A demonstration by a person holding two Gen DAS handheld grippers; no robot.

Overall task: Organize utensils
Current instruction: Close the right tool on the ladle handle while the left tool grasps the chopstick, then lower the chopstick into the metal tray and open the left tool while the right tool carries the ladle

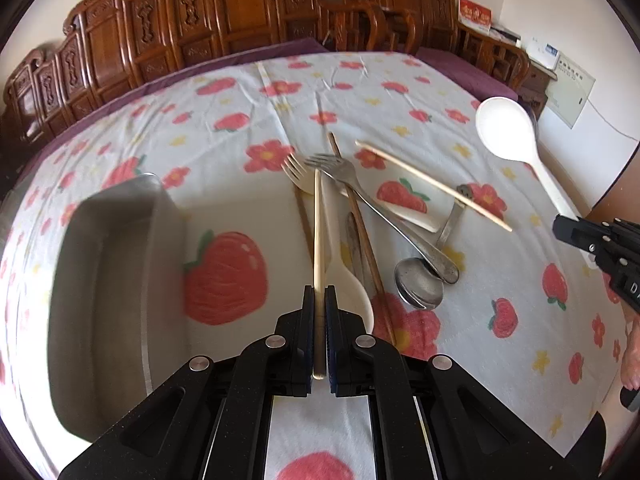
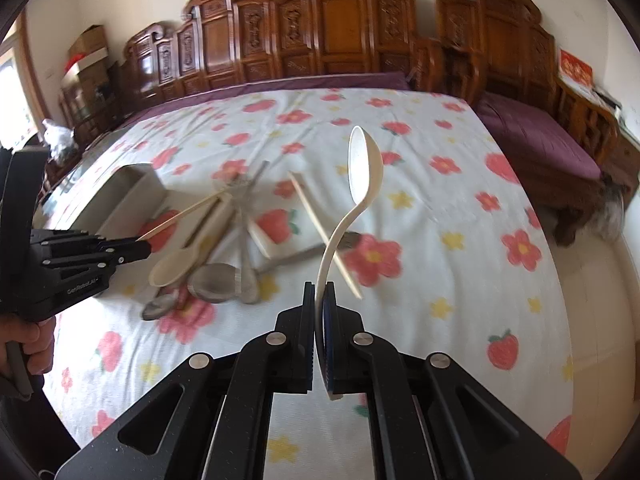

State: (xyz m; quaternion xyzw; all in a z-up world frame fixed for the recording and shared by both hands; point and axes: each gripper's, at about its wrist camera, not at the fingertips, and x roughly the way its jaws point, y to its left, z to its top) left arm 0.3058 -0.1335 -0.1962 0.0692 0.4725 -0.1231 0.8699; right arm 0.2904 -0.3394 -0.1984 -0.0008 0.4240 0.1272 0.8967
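A pale chopstick [image 1: 318, 232] is clamped between the pads of the left tool [image 1: 319, 296] and is held clear of the utensil pile [image 1: 360, 232] on the flowered cloth [image 1: 500, 312]. A white spoon [image 2: 362, 184] is gripped by its handle in the right tool [image 2: 320, 292], bowl raised above the cloth. Forks, metal spoons, a second white spoon [image 1: 344, 264] and brown chopsticks are left in the pile; another pale chopstick [image 1: 432, 184] is seen beside it. A metal tray [image 1: 108, 280] is seen just left of the pile.
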